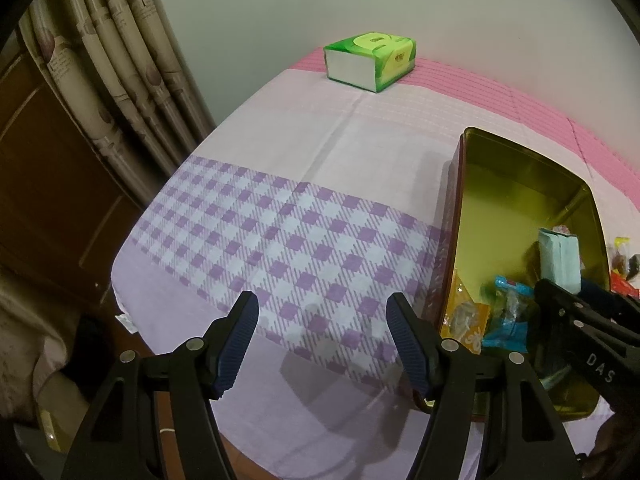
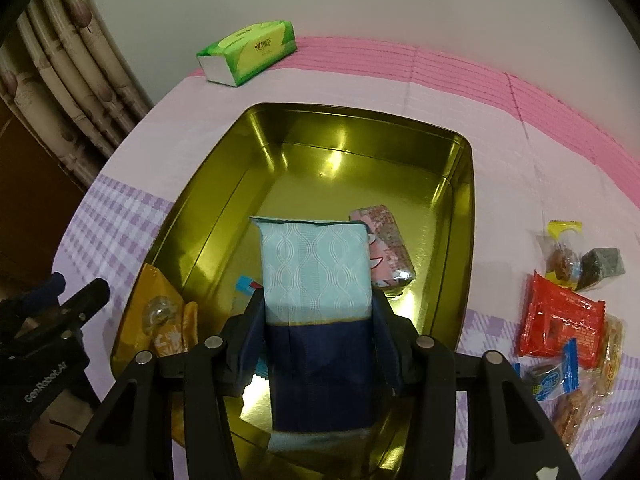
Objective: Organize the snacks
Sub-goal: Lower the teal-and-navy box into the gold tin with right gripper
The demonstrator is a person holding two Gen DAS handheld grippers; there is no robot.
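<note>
A gold tin box [image 2: 352, 128] stands open on the table; it also shows in the left wrist view [image 1: 520, 184]. My right gripper [image 2: 316, 312] is shut on a light-blue and navy snack packet [image 2: 316, 264], held above the tin's near half. In the tin lie a pink patterned packet [image 2: 390, 248], an orange packet [image 2: 168, 312] and a blue-wrapped candy [image 1: 508, 312]. My left gripper [image 1: 322, 316] is open and empty over the checked cloth, left of the tin. Loose snacks lie right of the tin: a red packet [image 2: 560, 324], a yellow-topped one [image 2: 560, 256] and a blue one [image 2: 552, 380].
A green tissue pack [image 2: 248, 52] lies at the table's far left edge, also in the left wrist view [image 1: 370, 60]. Curtains [image 1: 116, 64] and a wooden cabinet [image 1: 48, 184] stand left of the table. A pink band [image 2: 480, 76] of cloth runs along the wall.
</note>
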